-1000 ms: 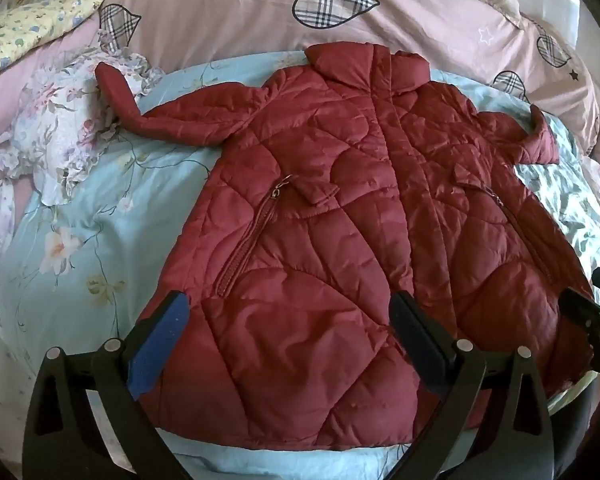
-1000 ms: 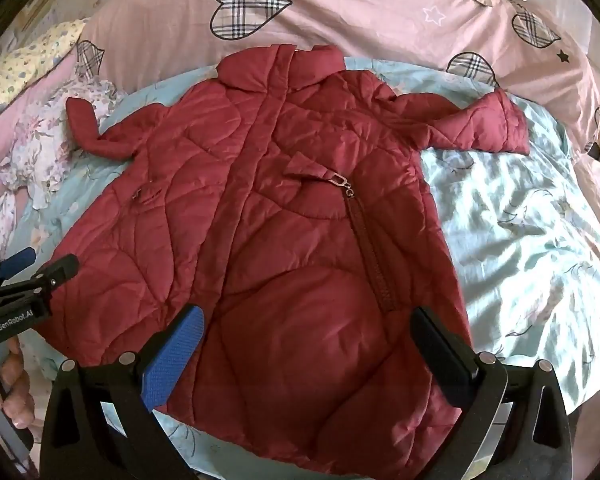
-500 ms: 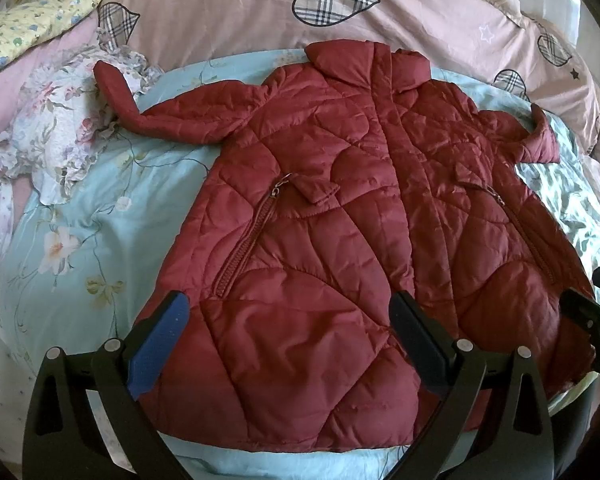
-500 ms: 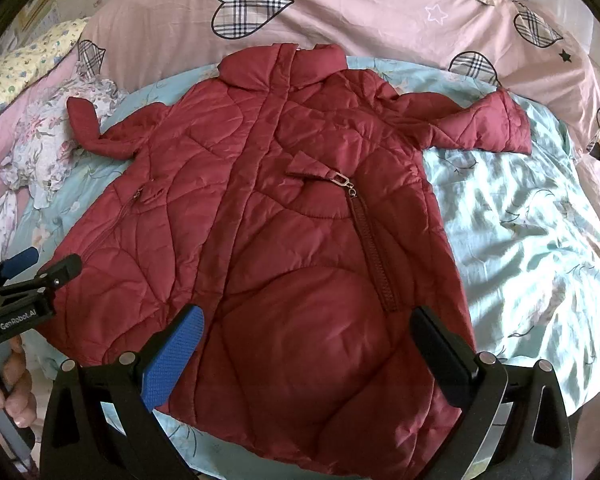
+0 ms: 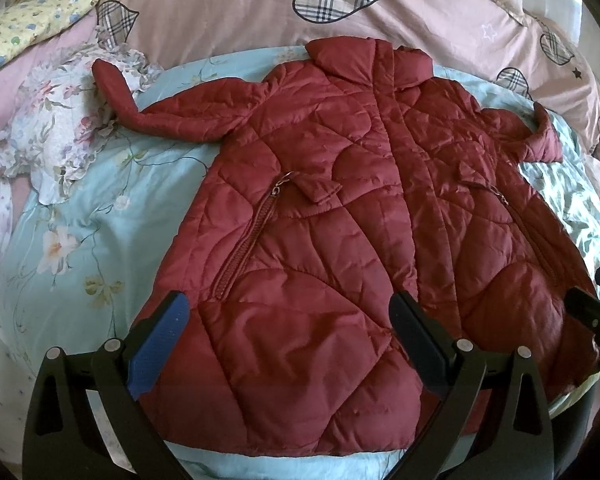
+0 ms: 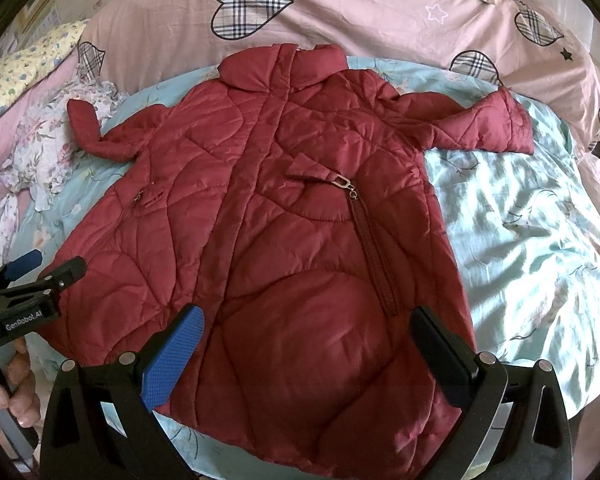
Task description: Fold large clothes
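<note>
Both claws wide open and holding nothing: left claw (image 5: 286, 322) low in the left wrist picture, over the bottom part of the red coat (image 5: 340, 208), right claw (image 6: 306, 332) low in the right wrist picture, over the coat's bottom edge. Coat spread flat, front side up, in the middle of both pictures on the light blue flowery sheet (image 6: 520, 240), collar up near the pink blanket (image 6: 360, 4) with checked hearts, sleeves out to each side. Left sleeve tip on a flowery cloth (image 5: 56, 128) at the upper left; a hand (image 6: 10, 392) at the lower left of the right wrist picture.
</note>
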`<state>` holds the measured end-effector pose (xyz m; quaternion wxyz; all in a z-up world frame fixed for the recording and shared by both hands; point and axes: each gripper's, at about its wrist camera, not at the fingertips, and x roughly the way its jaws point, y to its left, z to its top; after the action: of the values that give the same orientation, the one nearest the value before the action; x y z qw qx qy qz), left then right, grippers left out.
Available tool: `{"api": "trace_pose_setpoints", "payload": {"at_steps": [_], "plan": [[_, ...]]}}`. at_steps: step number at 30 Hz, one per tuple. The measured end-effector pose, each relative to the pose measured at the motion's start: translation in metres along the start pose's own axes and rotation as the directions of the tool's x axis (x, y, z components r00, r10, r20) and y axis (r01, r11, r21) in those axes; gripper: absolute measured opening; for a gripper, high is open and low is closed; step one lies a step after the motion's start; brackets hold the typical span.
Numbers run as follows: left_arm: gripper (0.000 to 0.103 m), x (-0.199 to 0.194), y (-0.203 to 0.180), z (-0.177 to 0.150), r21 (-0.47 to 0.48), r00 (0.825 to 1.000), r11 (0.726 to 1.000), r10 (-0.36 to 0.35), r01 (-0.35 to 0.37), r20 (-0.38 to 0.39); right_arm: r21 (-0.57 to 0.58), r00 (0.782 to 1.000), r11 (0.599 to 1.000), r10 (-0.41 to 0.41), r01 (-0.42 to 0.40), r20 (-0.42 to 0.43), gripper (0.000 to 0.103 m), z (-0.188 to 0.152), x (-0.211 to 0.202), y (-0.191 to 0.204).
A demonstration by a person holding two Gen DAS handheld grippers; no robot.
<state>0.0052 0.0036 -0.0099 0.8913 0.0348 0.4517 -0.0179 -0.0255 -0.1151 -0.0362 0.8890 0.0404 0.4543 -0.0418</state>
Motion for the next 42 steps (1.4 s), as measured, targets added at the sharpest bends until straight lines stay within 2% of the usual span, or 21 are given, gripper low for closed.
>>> {"api": "trace_pose_setpoints", "payload": {"at_steps": [8,12,18,23,28,33,38,42], "plan": [[0.101,0.001,-0.001,0.002,-0.002,1.0,1.0,0.0,0.0,-0.011,0.007,1.0,1.0,0.002,-0.002,-0.003,0.103,0.002,0.002,-0.001],[0.101,0.004,0.0,0.004,-0.014,1.0,1.0,-0.015,0.015,0.022,0.015,1.0,1.0,0.008,-0.008,-0.008,0.103,0.004,0.005,-0.005],[0.101,0.015,0.003,0.008,-0.025,1.0,1.0,-0.005,0.004,-0.019,0.033,1.0,0.999,0.011,-0.011,-0.011,0.103,0.009,0.01,-0.013],[0.101,0.024,0.007,0.013,-0.039,0.999,0.998,-0.04,0.039,-0.027,0.065,1.0,0.998,0.002,-0.002,-0.011,0.103,0.017,0.016,-0.027],[0.101,0.031,0.009,0.019,-0.026,0.999,0.999,-0.033,0.033,-0.014,0.121,1.0,0.993,-0.013,0.013,-0.008,0.103,0.03,0.024,-0.053],[0.101,0.042,0.014,0.029,-0.061,0.998,0.997,-0.04,0.037,-0.052,0.182,0.999,0.983,-0.036,0.034,0.008,0.103,0.047,0.027,-0.087],[0.101,0.059,0.021,0.047,-0.082,0.994,0.997,0.004,-0.013,-0.106,0.259,0.997,0.964,-0.068,0.057,0.034,0.103,0.074,0.032,-0.132],[0.101,0.069,0.028,0.055,-0.089,0.991,0.996,-0.015,0.003,-0.131,0.32,0.993,0.943,-0.112,0.093,0.041,0.103,0.098,0.042,-0.171]]}}
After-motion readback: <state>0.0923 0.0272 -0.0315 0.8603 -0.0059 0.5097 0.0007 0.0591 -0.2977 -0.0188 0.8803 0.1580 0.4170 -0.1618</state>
